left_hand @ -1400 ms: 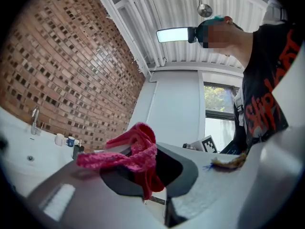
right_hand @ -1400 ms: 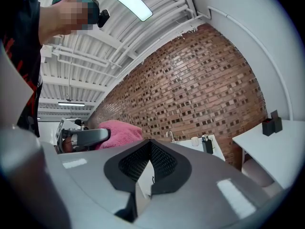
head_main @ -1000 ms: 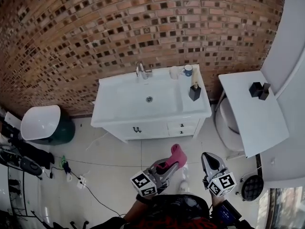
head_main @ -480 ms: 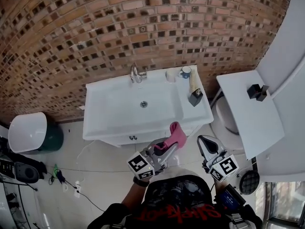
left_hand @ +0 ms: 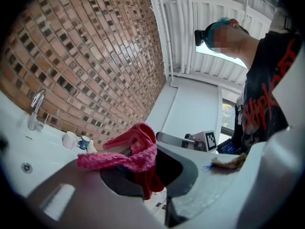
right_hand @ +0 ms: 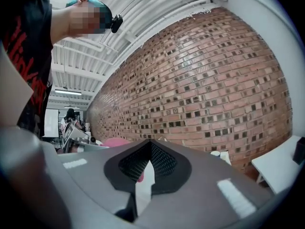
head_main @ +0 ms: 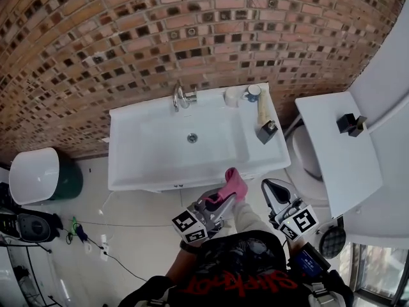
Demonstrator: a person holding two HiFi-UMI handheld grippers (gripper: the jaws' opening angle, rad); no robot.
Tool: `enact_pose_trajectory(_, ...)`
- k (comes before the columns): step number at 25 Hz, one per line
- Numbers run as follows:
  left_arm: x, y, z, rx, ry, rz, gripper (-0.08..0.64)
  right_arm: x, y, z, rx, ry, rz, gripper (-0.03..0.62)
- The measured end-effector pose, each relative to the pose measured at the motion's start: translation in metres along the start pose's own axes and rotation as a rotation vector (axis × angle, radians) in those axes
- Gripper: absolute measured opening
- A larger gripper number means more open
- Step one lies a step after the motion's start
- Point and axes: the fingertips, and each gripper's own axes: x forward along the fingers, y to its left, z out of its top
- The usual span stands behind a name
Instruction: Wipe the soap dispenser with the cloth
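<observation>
Pink cloth (head_main: 234,184) clamped in left gripper (head_main: 222,202) jaws, just in front of the bench (head_main: 278,151) edge. Right gripper (head_main: 271,189) jaws together, nothing between them. Soap dispenser (head_main: 264,128) stands on bench right of basin, apart from both grippers.

Left tongs (left_hand: 145,173) clamped on pink cloth (left_hand: 131,149), brick wall (left_hand: 86,56), white basin (left_hand: 21,147)
</observation>
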Motion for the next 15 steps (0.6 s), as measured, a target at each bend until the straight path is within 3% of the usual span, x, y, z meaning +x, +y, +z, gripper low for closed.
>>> enact_pose_trajectory(5,0.031,0.025,0.018,0.090,0.014,0.032,0.041,0.018,-0.054,-0.014,0.125,0.015,-0.008,0.002)
enact_pose_trajectory(10,0.082,0.054,0.036,0.036,0.002,0.053,0.041,0.039,-0.108,-0.001,0.113,0.015,-0.006,0.002)
enact_pose_trajectory(15,0.133,0.076,0.045,0.051,0.017,0.087,0.041,0.038,-0.159,-0.017,0.189,0.037,-0.032,0.002)
